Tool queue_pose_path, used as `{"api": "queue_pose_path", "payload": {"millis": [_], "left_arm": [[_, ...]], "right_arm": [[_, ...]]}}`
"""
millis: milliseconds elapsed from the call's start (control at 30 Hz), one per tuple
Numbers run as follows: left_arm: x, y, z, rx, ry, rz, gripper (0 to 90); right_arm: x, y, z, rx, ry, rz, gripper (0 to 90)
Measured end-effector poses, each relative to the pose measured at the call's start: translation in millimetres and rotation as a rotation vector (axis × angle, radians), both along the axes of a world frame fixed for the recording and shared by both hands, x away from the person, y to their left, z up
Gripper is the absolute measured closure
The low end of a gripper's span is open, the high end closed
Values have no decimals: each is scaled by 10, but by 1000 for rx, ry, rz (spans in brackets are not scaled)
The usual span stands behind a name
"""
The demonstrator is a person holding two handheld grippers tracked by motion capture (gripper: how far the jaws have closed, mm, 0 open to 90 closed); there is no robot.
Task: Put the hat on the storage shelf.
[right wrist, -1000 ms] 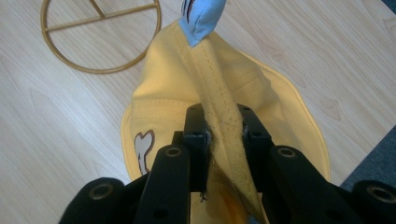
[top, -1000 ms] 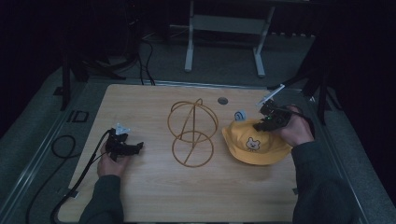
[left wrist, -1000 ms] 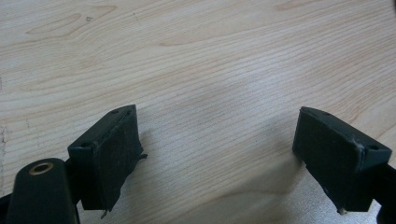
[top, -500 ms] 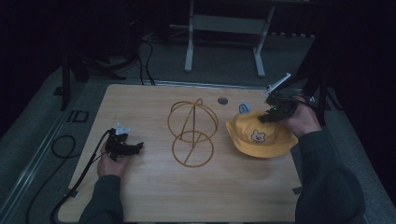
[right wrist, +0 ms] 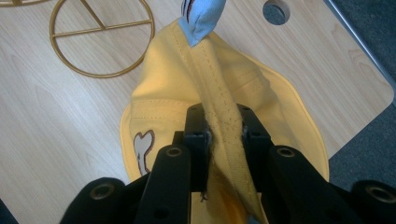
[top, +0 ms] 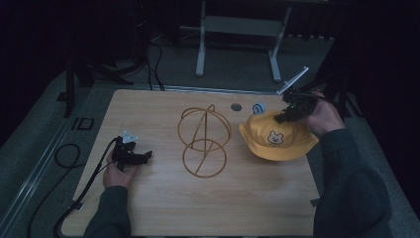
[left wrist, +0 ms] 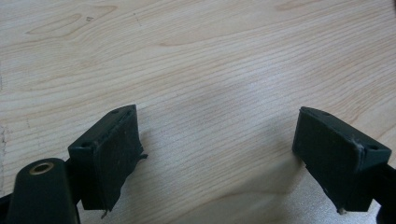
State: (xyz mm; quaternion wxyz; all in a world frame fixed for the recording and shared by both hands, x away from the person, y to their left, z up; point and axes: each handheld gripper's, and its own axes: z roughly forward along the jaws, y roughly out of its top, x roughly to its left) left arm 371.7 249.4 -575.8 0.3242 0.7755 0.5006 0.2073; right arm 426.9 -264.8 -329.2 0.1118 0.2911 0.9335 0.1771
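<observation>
Left gripper (top: 143, 156) rests low near the table's (top: 163, 198) left edge, held in the person's left hand (top: 118, 171); in the left gripper view its two black jaws stand wide apart over bare wood grain with nothing between them. Near the middle of the table stands a gold wire frame (top: 204, 140) of crossed hoops on a ring base, apart from both grippers. Just beside it, toward the right edge, is the yellow hat (top: 277, 141), its bear patch facing the near edge and its crown pulled up toward the far right corner. Right gripper (top: 282, 117), held in the right hand (top: 324, 116), is clamped on a fold of the hat's yellow cloth (right wrist: 224, 135), the stitched seam pinched between its pads. A small blue tab (right wrist: 201, 16) sticks out at the hat's far side, near a round hole (top: 236, 106) in the tabletop.
</observation>
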Motion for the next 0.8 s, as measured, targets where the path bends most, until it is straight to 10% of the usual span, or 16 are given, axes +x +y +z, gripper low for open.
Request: {"api": "queue_pose_path", "payload": {"millis": [500,800], "left_arm": [[0,0,1,0,1,1,148],[2,1,0,0,0,1,148]], "right_arm": [[80,19,186,7,-41,3,782],[80,-18,310,94,-55,15,789]]}}
